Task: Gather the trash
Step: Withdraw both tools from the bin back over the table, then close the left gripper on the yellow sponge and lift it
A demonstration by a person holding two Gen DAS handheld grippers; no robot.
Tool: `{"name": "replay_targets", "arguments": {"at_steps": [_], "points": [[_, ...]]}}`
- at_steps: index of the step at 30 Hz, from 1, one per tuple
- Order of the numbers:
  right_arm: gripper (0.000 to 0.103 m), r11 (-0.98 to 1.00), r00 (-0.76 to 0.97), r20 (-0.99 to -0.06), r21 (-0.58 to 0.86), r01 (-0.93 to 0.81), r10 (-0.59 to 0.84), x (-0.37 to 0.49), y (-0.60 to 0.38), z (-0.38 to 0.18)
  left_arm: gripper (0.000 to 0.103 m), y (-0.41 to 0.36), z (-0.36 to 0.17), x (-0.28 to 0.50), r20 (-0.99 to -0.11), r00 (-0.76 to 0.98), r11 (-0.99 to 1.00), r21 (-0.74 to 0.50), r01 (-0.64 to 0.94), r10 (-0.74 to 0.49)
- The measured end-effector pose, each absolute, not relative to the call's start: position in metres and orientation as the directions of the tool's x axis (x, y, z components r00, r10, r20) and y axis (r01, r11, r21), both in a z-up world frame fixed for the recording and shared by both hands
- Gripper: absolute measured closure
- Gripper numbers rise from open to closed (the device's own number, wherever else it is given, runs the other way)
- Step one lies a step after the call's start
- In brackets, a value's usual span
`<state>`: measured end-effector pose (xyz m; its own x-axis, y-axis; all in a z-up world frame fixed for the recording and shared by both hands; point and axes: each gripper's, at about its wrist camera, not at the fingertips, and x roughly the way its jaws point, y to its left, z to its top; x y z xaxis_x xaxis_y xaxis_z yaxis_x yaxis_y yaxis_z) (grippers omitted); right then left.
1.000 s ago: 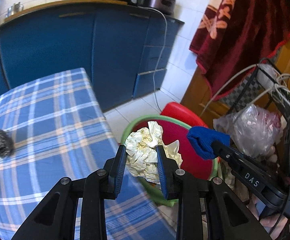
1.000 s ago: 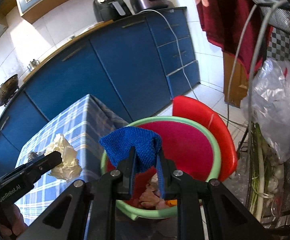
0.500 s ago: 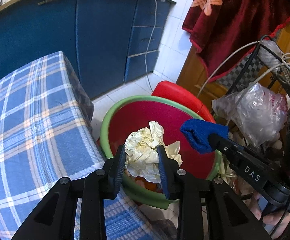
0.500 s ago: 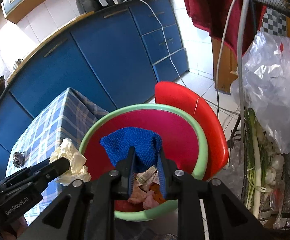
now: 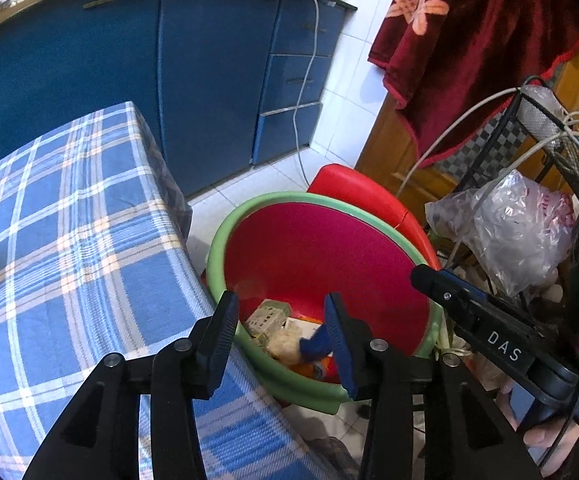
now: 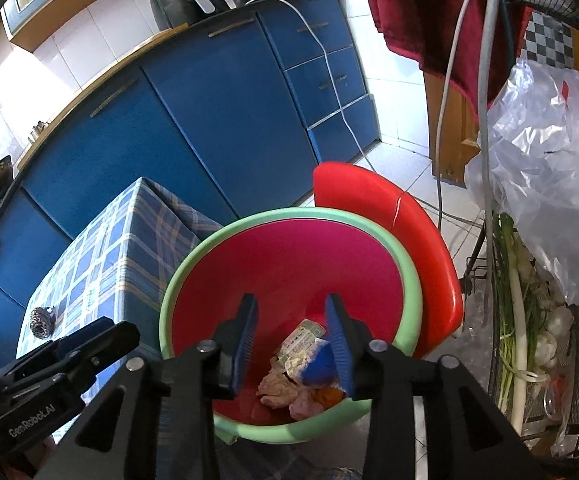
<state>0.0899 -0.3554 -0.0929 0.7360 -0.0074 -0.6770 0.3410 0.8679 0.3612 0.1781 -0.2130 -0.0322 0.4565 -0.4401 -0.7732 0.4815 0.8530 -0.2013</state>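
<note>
Left gripper [image 5: 279,326] and right gripper [image 6: 291,330] both spread wide and empty above green-rimmed red trash bin [image 6: 289,216] holding blue cloth [image 6: 321,369].

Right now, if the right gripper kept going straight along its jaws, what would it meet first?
The right gripper, jaws open and empty, points down into the red bin. It would probably first meet the trash pile at the bottom, near the blue cloth; depth is unclear.
</note>
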Motion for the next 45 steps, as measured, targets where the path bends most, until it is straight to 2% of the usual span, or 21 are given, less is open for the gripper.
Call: {"name": "replay_targets", "arguments": {"at_steps": [13,33,40,45], "points": [[0.057,0.896,0.769,-0.638,0.365,0.255,0.041,0.088,-0.322,-0.068,0.057,-0.154,-0.007,0.163,-0.734,0.551,0.903,-0.205,0.378,-0.397],[0.049,0.942,0.777,-0.587,0.336,-0.019,0.225,0.109,-0.2,-0.029,0.057,-0.002,0.014,0.139,-0.699,0.686,0.975,-0.207,0.077,-0.202],[0.046,0.944,0.762,-0.591,0.32,-0.083,0.266,0.117,-0.164,-0.025,0.049,0.048,0.007,0.137,-0.708,0.699,0.976,-0.209,-0.067,-0.103],[0.045,0.943,0.747,-0.6,0.313,-0.11,0.286,0.123,-0.147,-0.028,0.036,0.08,-0.003,0.143,-0.717,0.697,0.954,-0.216,-0.206,-0.012]]}}
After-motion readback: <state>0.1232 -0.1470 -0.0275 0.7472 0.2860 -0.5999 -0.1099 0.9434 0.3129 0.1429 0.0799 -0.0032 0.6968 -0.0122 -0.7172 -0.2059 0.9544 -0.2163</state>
